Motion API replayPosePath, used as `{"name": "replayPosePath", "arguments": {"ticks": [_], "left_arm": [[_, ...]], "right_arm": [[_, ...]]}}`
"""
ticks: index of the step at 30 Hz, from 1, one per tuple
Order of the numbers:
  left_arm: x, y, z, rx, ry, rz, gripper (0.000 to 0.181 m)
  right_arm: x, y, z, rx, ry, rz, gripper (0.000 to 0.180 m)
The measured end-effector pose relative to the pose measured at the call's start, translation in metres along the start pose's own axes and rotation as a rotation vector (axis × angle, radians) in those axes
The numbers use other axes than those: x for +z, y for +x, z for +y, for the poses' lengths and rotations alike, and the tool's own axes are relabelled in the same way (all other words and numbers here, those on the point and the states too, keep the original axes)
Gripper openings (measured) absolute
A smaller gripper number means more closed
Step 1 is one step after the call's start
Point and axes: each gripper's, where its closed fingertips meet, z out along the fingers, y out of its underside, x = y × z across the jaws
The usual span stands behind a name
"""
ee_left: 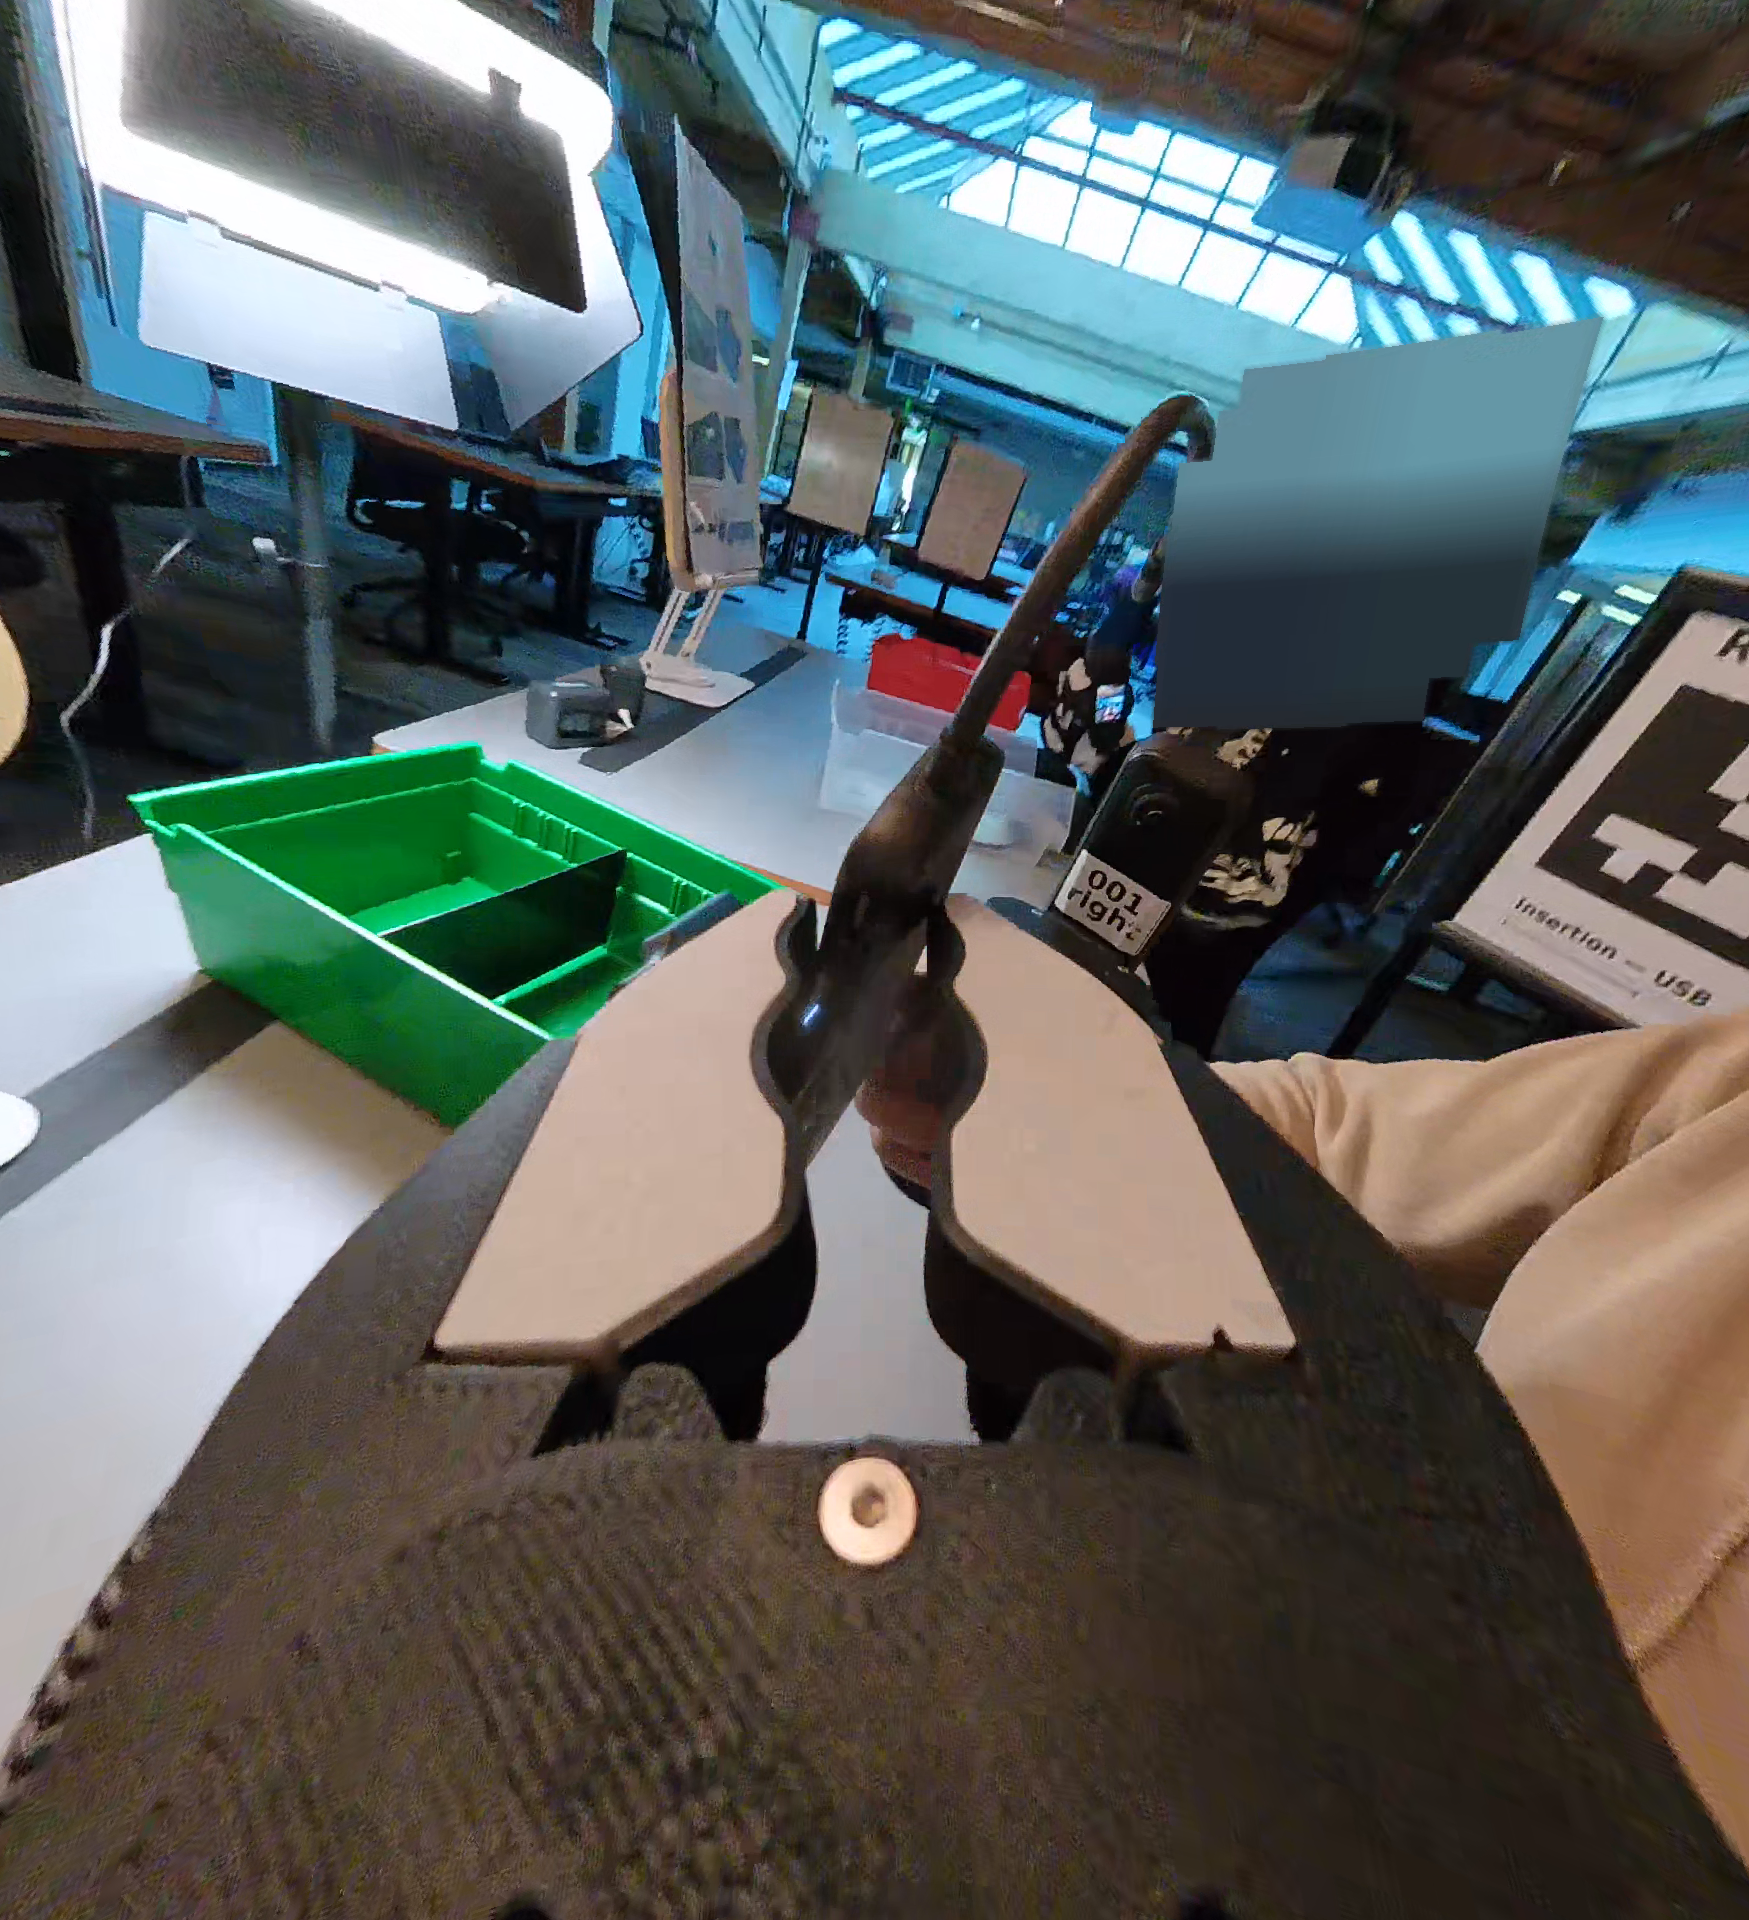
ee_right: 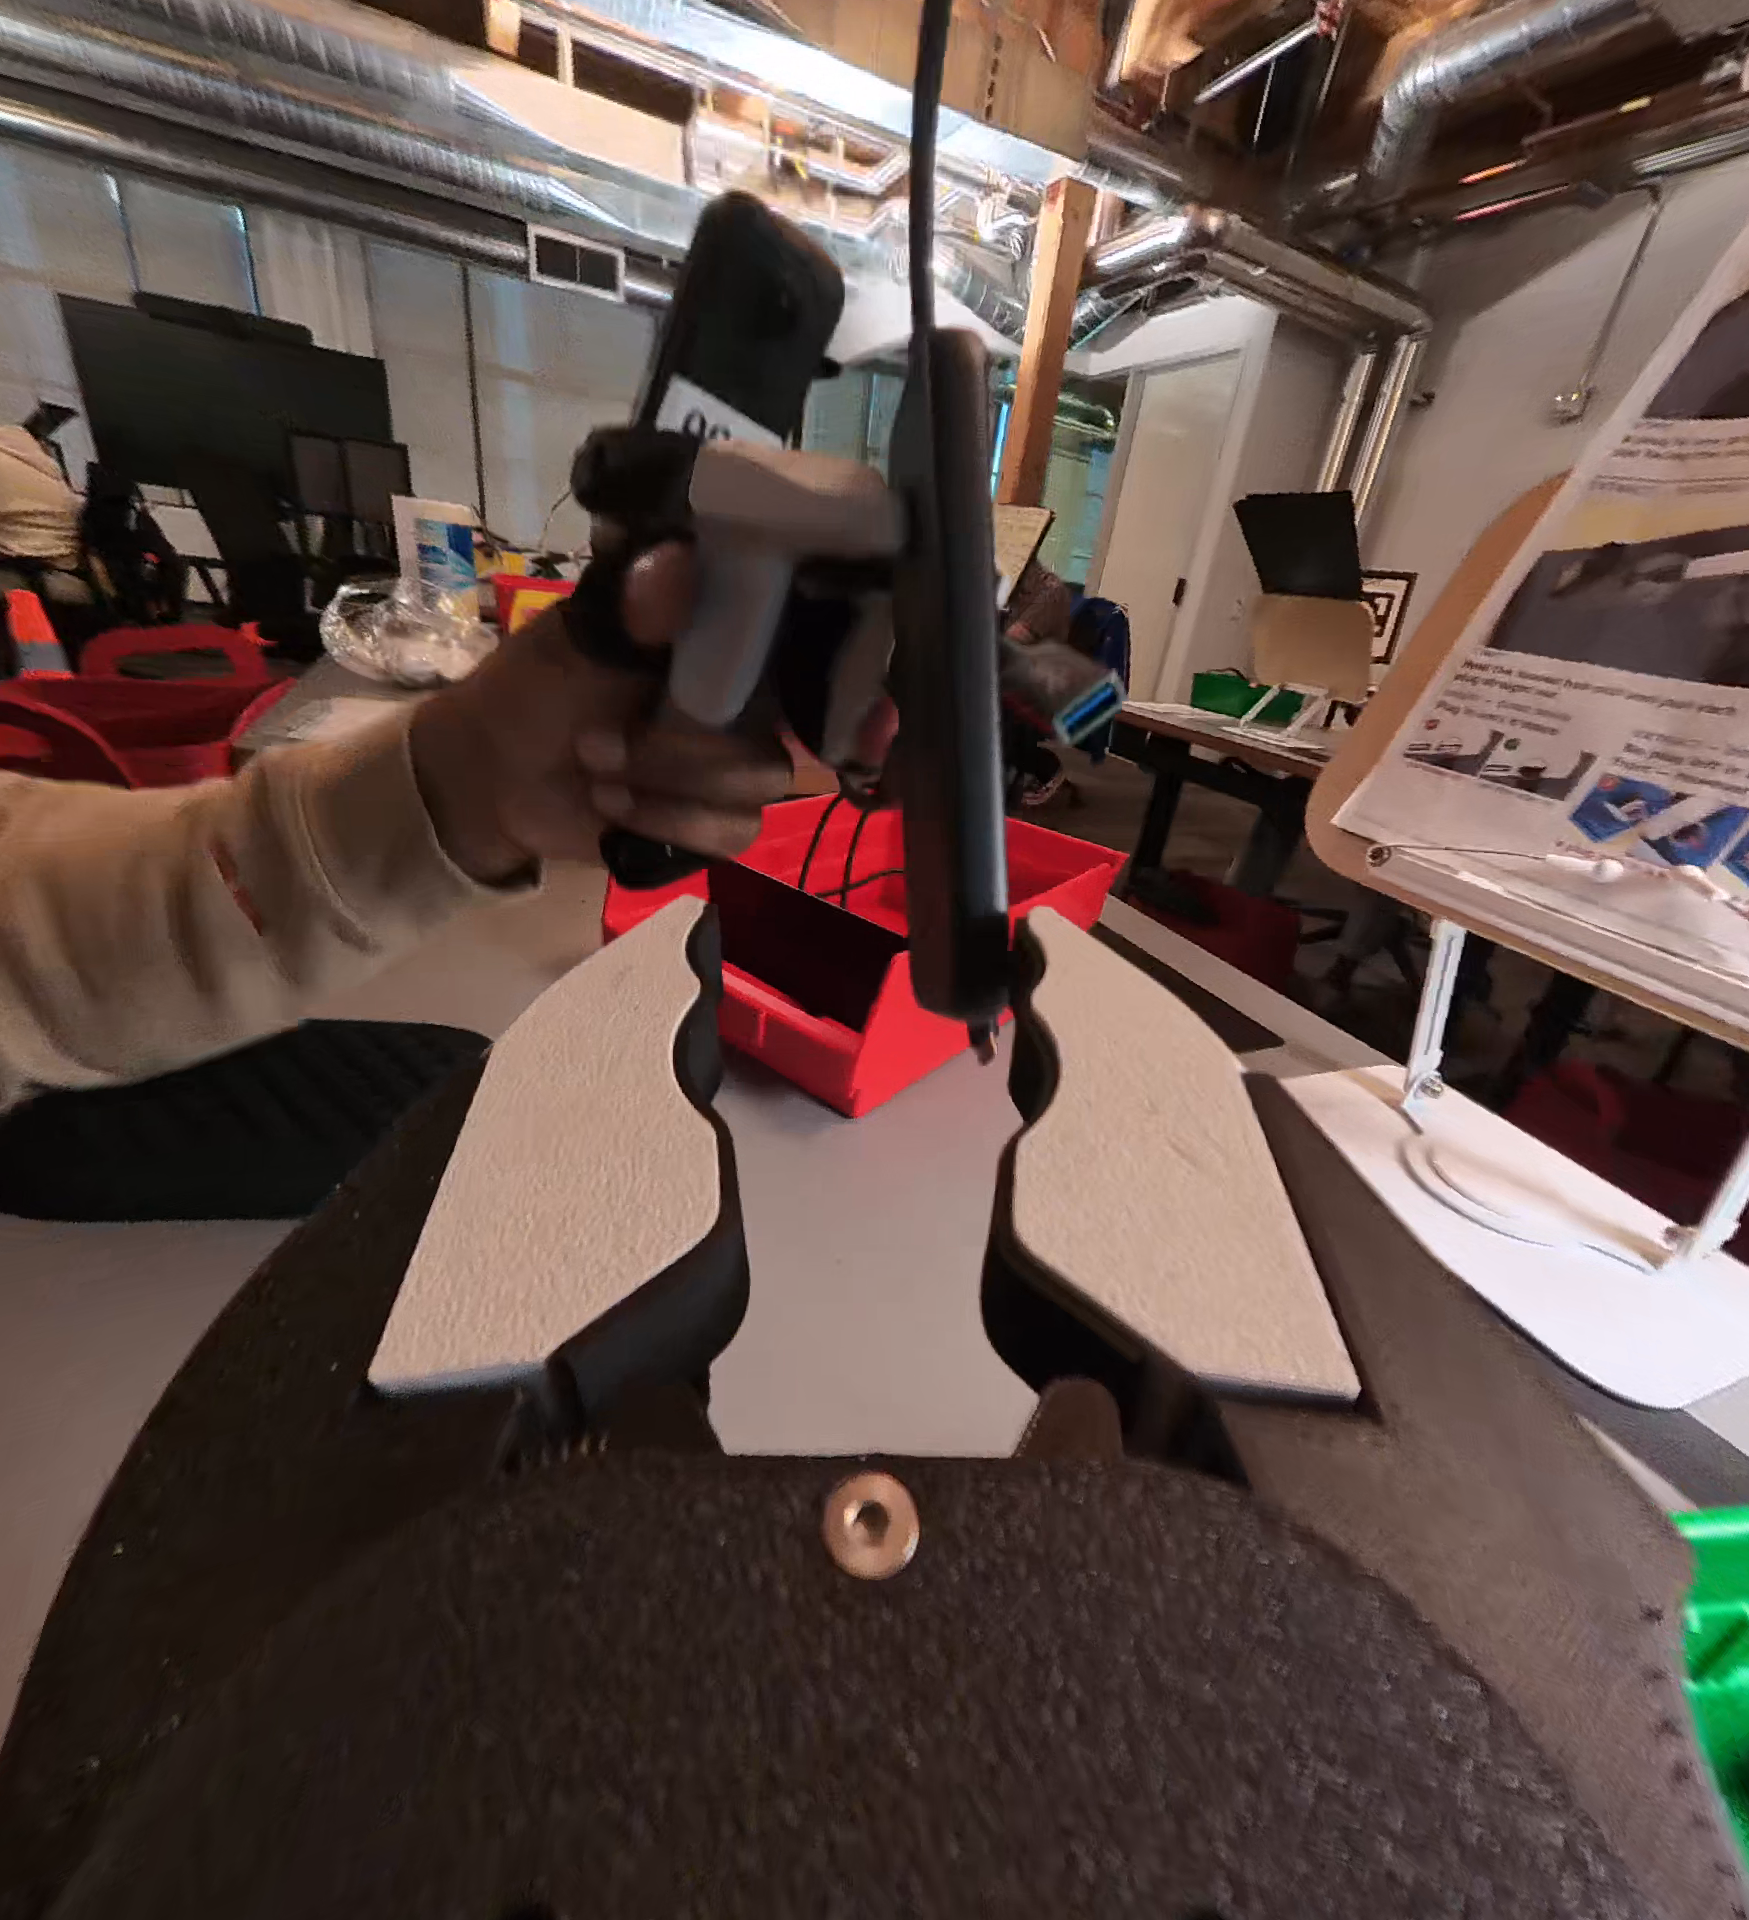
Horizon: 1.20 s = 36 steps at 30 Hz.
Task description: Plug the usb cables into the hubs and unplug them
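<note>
Holding the USB plug up, ready to line it up with the hub

I'm pinching the black USB cable [ee_left: 885, 914] by its plug body at frame centre with my left gripper [ee_left: 865, 935], jaws nearly closed, so the blue-tipped connector [ee_right: 1083, 707] is sticking out free. My right gripper [ee_right: 865, 997] is hanging partly open; the slim black hub [ee_right: 948, 675] is dangling at its right fingertip, and I can't tell if it's gripped. The red bin [ee_right: 849, 1039] and green bin [ee_left: 330, 914] are sitting behind.
</note>
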Motion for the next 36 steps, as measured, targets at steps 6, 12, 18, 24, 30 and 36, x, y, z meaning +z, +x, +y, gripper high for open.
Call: {"name": "replayPosePath", "arguments": {"ticks": [6, 12, 18, 24, 30, 36], "left_arm": [[0.001, -0.012, -0.005, -0.133, 0.126, 0.095, 0.020], [-0.001, -0.009, -0.033, -0.109, 0.176, 0.138, 0.021], [-0.026, -0.008, -0.023, 0.036, -0.027, 0.110, 0.027], [-0.035, 0.029, -0.021, 0.365, -0.177, 0.005, 0.028], [0.011, 0.019, 0.035, 0.571, -0.428, -0.113, 0.038], [0.024, 0.007, 0.087, 0.537, -0.598, -0.014, 0.034]], "right_arm": [[0.014, 0.031, -0.003, 0.094, -0.018, 0.019, 0.029], [0.025, 0.036, -0.030, -0.004, -0.066, -0.035, 0.012], [0.005, 0.042, -0.049, -0.167, -0.233, 0.046, 0.012], [-0.020, 0.053, -0.051, -0.255, -0.386, 0.108, 0.011], [-0.011, 0.022, -0.023, -0.383, -0.540, -0.008, 0.012], [-0.007, -0.018, -0.016, -0.362, -0.517, -0.230, 0.012]]}}
